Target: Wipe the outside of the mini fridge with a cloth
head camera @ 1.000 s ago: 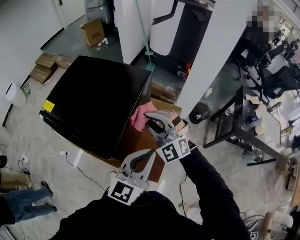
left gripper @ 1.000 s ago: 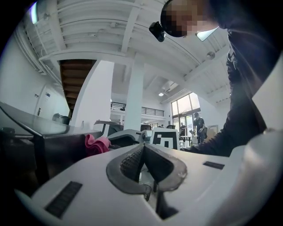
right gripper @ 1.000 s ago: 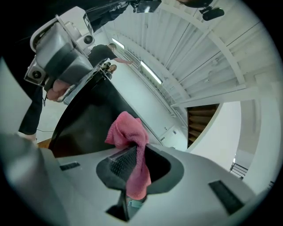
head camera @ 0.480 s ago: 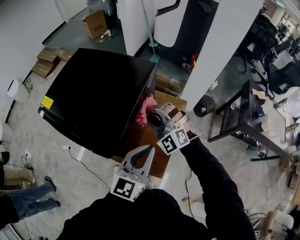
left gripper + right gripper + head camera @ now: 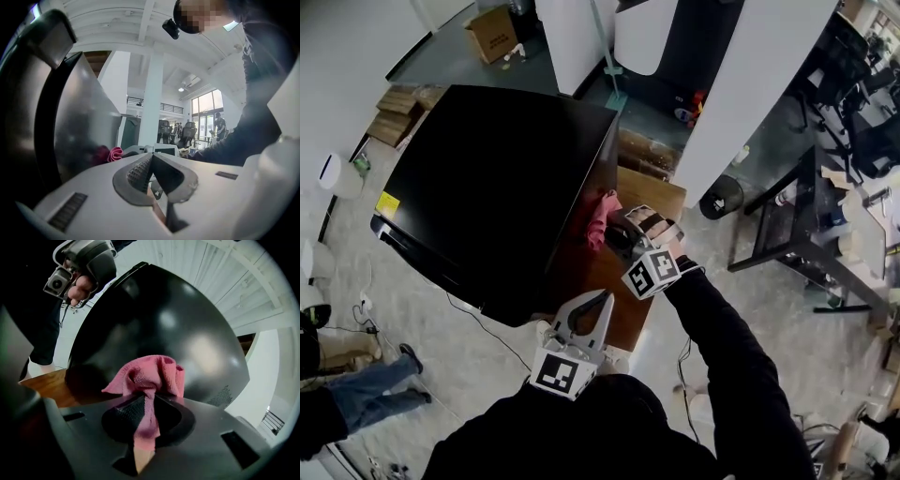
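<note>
The black mini fridge [image 5: 497, 178] stands on a wooden platform [image 5: 633, 225] in the head view. My right gripper [image 5: 614, 230] is shut on a pink cloth [image 5: 600, 216] and presses it against the fridge's right side wall. In the right gripper view the pink cloth [image 5: 150, 380] bunches out of the closed jaws against the glossy black fridge [image 5: 164, 329]. My left gripper [image 5: 595, 305] hangs lower, near my body, shut and holding nothing. In the left gripper view the fridge wall [image 5: 79, 136] fills the left, with the pink cloth [image 5: 114, 153] small beyond the shut left gripper [image 5: 151, 161].
A white pillar [image 5: 750, 84] rises right of the fridge, with a dark round bin [image 5: 722, 199] at its foot. A black table frame [image 5: 797, 234] stands farther right. Cardboard boxes [image 5: 492, 33] lie at the back, a power cable [image 5: 478, 323] runs across the floor, and a person's legs [image 5: 366, 394] are at the lower left.
My right gripper has carried the pink cloth along the fridge's right side wall, and the view has shifted with my head. My left gripper has stayed shut near my body.
</note>
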The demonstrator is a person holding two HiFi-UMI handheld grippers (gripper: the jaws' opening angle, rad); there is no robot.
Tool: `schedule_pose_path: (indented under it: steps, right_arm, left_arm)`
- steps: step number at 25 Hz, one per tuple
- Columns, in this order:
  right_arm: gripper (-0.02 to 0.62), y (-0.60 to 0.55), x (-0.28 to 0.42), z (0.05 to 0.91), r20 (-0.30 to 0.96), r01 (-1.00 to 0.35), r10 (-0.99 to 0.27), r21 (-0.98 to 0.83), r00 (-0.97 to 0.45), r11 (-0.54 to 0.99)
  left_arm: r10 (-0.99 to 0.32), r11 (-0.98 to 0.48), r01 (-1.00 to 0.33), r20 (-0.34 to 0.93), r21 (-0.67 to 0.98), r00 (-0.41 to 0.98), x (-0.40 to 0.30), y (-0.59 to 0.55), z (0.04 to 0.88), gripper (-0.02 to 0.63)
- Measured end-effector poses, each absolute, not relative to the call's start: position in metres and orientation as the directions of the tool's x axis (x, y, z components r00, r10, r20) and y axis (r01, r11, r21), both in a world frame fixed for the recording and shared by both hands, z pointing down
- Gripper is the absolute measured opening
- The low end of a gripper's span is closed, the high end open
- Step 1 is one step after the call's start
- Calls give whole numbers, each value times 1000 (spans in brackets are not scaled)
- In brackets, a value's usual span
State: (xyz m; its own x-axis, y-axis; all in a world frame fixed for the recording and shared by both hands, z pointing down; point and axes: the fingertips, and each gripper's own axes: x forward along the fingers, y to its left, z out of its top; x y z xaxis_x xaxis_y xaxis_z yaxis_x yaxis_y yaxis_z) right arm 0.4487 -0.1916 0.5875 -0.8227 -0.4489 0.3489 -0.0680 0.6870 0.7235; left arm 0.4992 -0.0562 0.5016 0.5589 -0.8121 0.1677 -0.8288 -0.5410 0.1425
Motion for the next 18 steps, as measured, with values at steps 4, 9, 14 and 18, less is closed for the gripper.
schedule_pose_path:
  steps: [4,9,14,18]
  right_arm:
    - [59,-199,450,644,430,-16,-427,689,-795,724]
    - [59,-203,450,703,552,49,-386,616,-739,787]
    - [60,-202,450,754,674,133,-359,562,-646,816]
    - [59,-196,450,788,768,184,-326,493,-551,850]
  left_arm:
    - [-815,-524,-836,190,165,548,499,-63,524,6]
    - [-811,-508,-840,222,189,541,497,-68,548,6]
    - [-810,-505,-843,236,185,537,495,-68,568,6]
    - [-809,-504,-846,246,177,534,496,-68,573,6]
